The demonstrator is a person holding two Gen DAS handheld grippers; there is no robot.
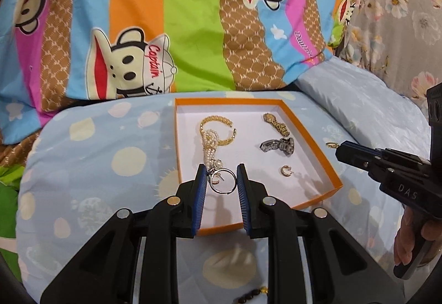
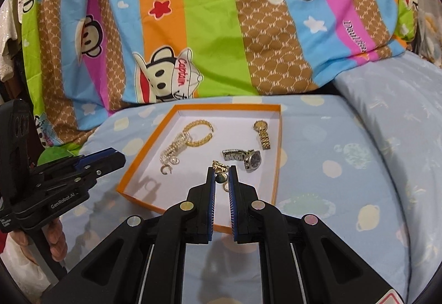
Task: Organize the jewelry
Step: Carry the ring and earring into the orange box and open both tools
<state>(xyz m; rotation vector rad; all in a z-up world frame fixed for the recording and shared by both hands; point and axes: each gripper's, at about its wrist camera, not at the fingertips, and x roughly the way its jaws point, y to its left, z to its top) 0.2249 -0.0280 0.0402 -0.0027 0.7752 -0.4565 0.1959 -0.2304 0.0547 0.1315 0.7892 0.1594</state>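
Note:
An orange box lid [image 1: 312,155] [image 2: 138,163] with a white floor lies on the blue bed cover. Inside lie a gold bracelet [image 1: 221,121] [image 2: 200,127] tangled with a pearl piece [image 1: 208,149], a gold watch [image 1: 276,124] [image 2: 262,135], a silver watch [image 1: 279,145] [image 2: 243,156] and a small gold hoop earring [image 1: 286,170]. My left gripper [image 1: 221,175] [image 2: 120,159] is shut on a silver ring [image 1: 215,188], held above the lid's left part. My right gripper [image 2: 221,174] [image 1: 338,149] is shut on a small gold charm [image 2: 220,177] [image 1: 331,144] with a dark bead, above the lid's near right side.
A bright striped cartoon-monkey quilt [image 1: 193,14] rises behind the lid. A pale blue pillow [image 1: 373,110] lies to the right. A dark bead bracelet [image 1: 254,294] with gold sits on the cover below my left gripper. A hand [image 1: 411,237] grips each handle.

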